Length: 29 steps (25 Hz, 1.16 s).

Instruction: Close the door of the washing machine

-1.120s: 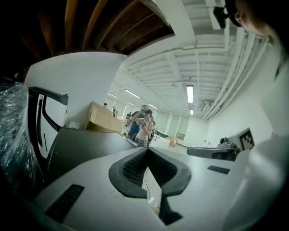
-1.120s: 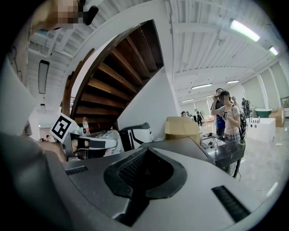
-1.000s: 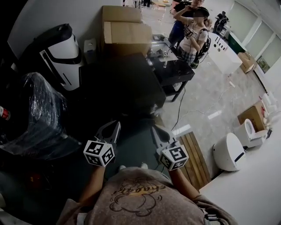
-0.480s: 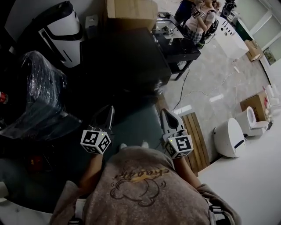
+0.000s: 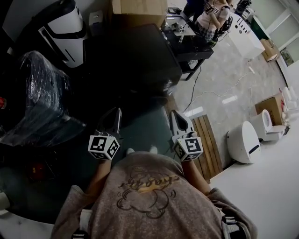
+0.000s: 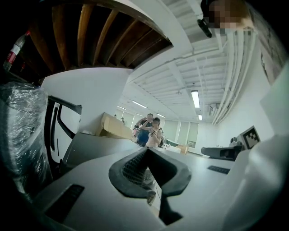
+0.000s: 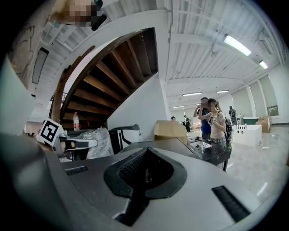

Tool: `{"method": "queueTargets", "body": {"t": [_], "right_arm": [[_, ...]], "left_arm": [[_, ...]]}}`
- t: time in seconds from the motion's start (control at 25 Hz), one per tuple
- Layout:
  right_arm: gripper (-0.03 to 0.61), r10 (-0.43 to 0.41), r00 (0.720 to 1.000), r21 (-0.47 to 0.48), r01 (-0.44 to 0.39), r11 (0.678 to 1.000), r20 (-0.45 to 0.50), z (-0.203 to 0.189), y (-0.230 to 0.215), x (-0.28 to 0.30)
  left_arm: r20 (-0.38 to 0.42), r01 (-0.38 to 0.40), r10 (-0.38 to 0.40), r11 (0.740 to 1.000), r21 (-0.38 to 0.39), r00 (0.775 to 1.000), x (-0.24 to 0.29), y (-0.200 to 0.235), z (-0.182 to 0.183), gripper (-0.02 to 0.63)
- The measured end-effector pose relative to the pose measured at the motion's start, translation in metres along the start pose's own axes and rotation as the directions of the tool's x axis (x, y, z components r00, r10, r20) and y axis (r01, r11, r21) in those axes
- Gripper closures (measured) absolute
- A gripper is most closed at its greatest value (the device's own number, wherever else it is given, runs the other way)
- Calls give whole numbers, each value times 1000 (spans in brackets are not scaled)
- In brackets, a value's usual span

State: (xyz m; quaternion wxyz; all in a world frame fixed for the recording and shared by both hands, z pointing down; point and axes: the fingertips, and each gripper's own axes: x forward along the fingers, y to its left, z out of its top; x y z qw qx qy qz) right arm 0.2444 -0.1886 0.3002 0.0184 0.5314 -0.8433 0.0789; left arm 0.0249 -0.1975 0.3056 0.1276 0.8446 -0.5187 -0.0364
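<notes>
Both grippers are held low in front of the torso, elbows bent, forearms running forward side by side. The left gripper (image 5: 116, 112) is pointed level and straight ahead, marker cube (image 5: 103, 147) at its rear. The right gripper (image 5: 172, 114) is set parallel to it and tipped very slightly down. Left fingers (image 6: 135, 164) are clenched, tips pressed together, nothing between them. Right fingers (image 7: 131, 169) are likewise seen closed tip to tip and empty. Neither gripper is touching anything. The washer (image 5: 131, 65) is the dark box directly ahead of both grippers, apart from them, and its flat top is caught in both gripper views. It is too dark for the door to be made out from above, so the door's state cannot be told. A cardboard box (image 5: 138, 6) is stacked behind the washer, and a white-and-black unit (image 5: 65, 25) is to its left. A plastic-wrapped bundle (image 5: 37, 88) is nearer on the left. A dark surface (image 5: 187, 44) is to the washer's right, with two bystanders (image 5: 212, 14) behind it. Wooden slats (image 5: 205, 140) are on the floor beside the right gripper.
</notes>
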Motion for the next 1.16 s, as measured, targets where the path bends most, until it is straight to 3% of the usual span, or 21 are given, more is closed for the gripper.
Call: {"method": "queueTargets", "body": {"t": [1.16], "right_arm": [[586,16,999,34,-15,999,-42,-12,-1,8]], "left_arm": [[-44,-34,32,998,-49,999,-2,9,-7,612]]}}
